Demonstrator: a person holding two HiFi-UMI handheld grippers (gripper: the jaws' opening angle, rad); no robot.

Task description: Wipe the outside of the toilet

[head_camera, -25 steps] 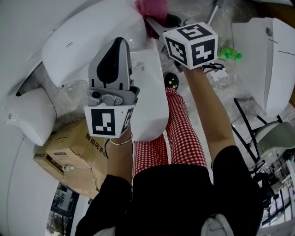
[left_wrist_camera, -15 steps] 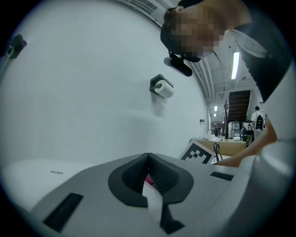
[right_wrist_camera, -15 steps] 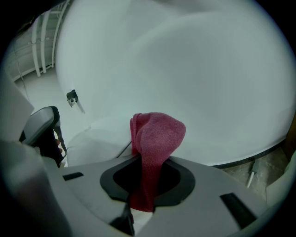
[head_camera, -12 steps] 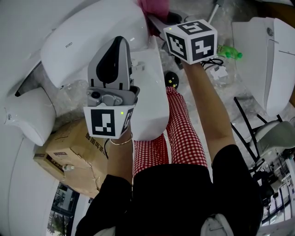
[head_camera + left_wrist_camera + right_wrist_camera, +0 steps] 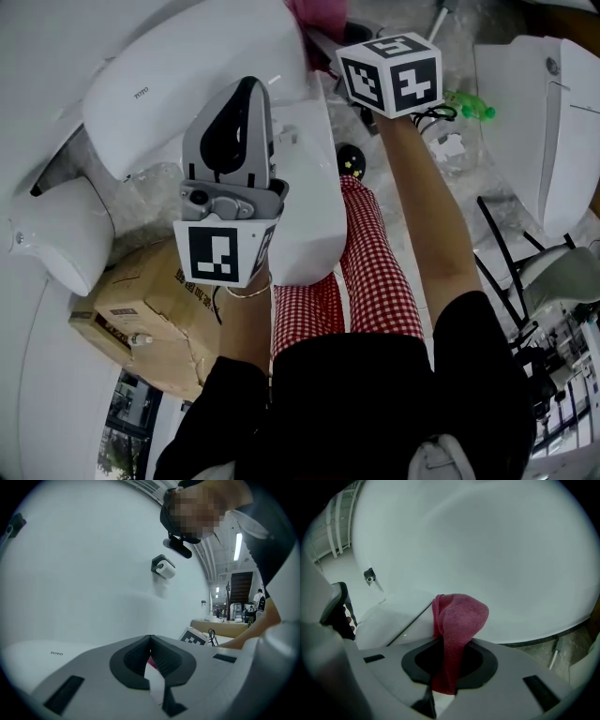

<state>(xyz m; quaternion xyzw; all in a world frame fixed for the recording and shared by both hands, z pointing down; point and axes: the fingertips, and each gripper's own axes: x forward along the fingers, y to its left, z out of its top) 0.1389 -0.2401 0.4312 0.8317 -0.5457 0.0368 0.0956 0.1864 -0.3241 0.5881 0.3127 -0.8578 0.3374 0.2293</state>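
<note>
The right gripper view alone shows the right gripper [image 5: 449,654] clamping a pink cloth [image 5: 459,616]. From overhead the cloth barely peeks out at twelve o'clock. The left gripper [image 5: 150,641] is clenched empty over the toilet [image 5: 187,66].

R gripper [image 5: 447,660] is clamping a pink cloth [image 5: 459,620]. Both jaws are pressing on the cloth's lower section. The cloth is standing upright out of the jaws and bunching into a rounded fold at the top. Behind it, the white curved toilet [image 5: 487,550] surface is filling most of the frame. Cloth-to-toilet contact can't be confirmed. A straight seam [image 5: 410,625] is running diag. on the white body left of the cloth. Gray floor [image 5: 569,641] is showing at lower R.
</note>
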